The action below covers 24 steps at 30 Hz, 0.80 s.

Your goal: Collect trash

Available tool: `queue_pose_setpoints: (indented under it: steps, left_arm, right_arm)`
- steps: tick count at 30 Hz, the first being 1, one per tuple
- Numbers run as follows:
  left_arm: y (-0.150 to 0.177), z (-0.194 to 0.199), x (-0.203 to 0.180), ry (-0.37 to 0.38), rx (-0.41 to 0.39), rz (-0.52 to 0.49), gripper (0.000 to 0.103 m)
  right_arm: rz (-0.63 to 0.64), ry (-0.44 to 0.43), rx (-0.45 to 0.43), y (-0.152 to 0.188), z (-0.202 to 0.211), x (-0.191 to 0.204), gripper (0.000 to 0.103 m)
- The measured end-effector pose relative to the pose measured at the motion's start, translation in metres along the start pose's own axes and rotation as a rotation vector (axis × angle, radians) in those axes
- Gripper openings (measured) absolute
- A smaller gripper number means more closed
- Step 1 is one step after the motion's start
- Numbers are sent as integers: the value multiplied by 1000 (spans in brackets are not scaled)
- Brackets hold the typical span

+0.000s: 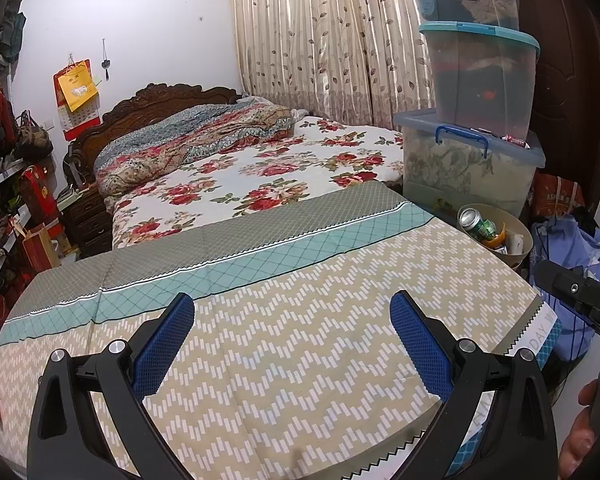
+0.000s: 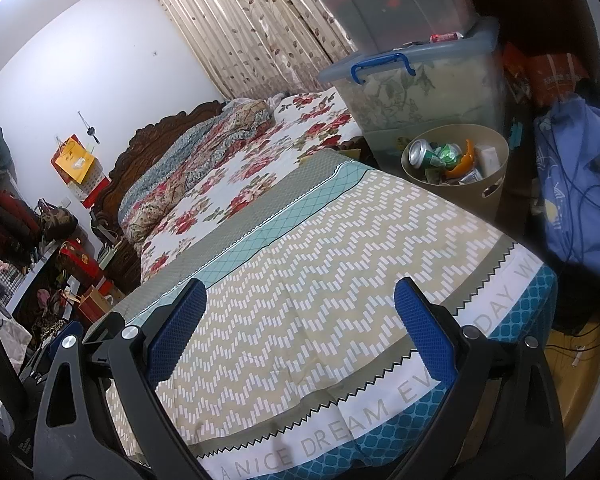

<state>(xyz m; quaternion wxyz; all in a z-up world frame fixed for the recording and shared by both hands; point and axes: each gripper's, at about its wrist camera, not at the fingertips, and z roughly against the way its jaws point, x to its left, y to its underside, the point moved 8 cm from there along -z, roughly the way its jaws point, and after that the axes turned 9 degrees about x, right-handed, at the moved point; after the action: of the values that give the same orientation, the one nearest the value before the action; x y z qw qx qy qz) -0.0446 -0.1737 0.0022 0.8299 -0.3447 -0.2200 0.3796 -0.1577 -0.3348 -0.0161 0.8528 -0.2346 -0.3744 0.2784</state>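
In the left wrist view the left gripper (image 1: 292, 344) fills the bottom of the frame, its jaws spread wide with nothing between them, hanging over a desk covered by a zigzag-patterned cloth (image 1: 300, 312). The right gripper (image 2: 300, 332) shows the same way in the right wrist view: jaws spread apart and empty, above the cloth near its edge printed with grey letters.

The trash sits in a beige bin (image 2: 488, 196) at the upper right of the right wrist view, just beyond the far corner of the desk. Inside it lie a green can (image 2: 422, 154), a crumpled green wrapper (image 2: 448, 154), a piece of orange peel (image 2: 466, 160) and some white packaging. The same bin (image 1: 524, 236) appears at the middle right of the left wrist view, the can (image 1: 474, 220) resting against its near rim.

Behind the bin stand stacked clear storage boxes (image 1: 480, 80). A bed with a flowered sheet (image 1: 260, 176) runs through the middle of the frame, with curtains (image 1: 320, 32) behind it. A blue bag (image 2: 580, 184) lies at the right edge.
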Motion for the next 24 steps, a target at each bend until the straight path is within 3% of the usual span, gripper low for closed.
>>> queue_pose_setpoints:
  steps: [24]
  left_arm:
    - [3, -2, 3, 7, 2, -3, 94]
  right_arm:
    - [2, 0, 0, 1, -1, 1, 94]
